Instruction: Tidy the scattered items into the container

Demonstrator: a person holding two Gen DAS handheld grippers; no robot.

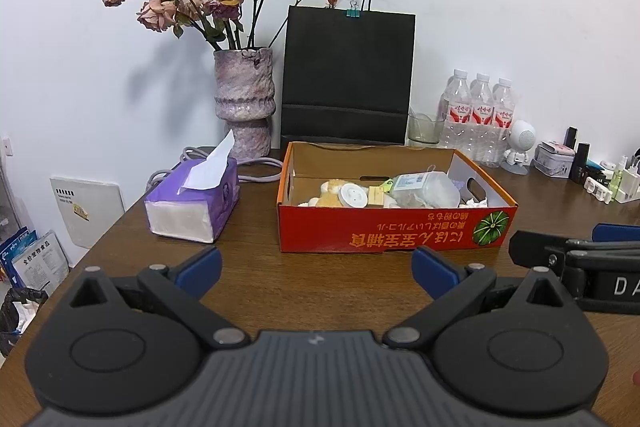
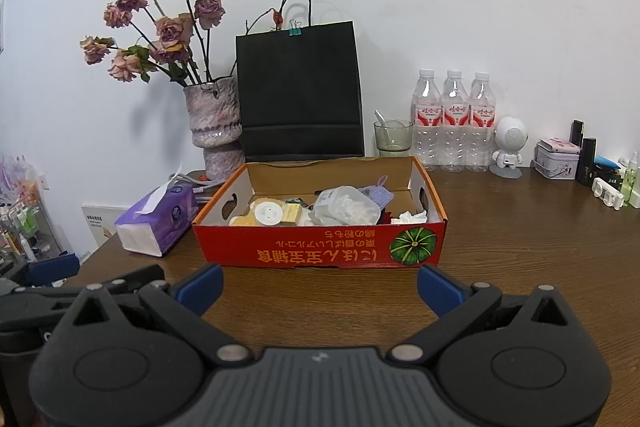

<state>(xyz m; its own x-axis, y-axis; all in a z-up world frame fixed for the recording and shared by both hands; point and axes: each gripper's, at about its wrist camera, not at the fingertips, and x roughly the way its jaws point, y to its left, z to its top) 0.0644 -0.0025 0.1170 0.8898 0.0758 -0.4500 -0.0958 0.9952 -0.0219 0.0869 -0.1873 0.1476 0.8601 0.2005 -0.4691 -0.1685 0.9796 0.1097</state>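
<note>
A red cardboard box (image 1: 384, 231) (image 2: 320, 247) with a pumpkin print stands on the brown table. Inside lie a clear plastic tub (image 1: 430, 187) (image 2: 348, 205), a white round disc (image 1: 352, 195) (image 2: 269, 213), yellow pieces, crumpled tissue and a purple knitted piece (image 2: 380, 195). My left gripper (image 1: 316, 269) hangs open in front of the box with nothing between its blue pads. My right gripper (image 2: 320, 285) is open too, just short of the box's front wall. In the left wrist view the right gripper (image 1: 576, 255) shows at the right edge.
A purple tissue box (image 1: 194, 201) (image 2: 158, 223) sits left of the red box. Behind stand a vase of dried roses (image 1: 244, 99), a black paper bag (image 1: 346, 79), a glass (image 2: 393, 137), water bottles (image 2: 454, 119), a white figurine (image 2: 509, 147) and small toiletries (image 2: 588, 159).
</note>
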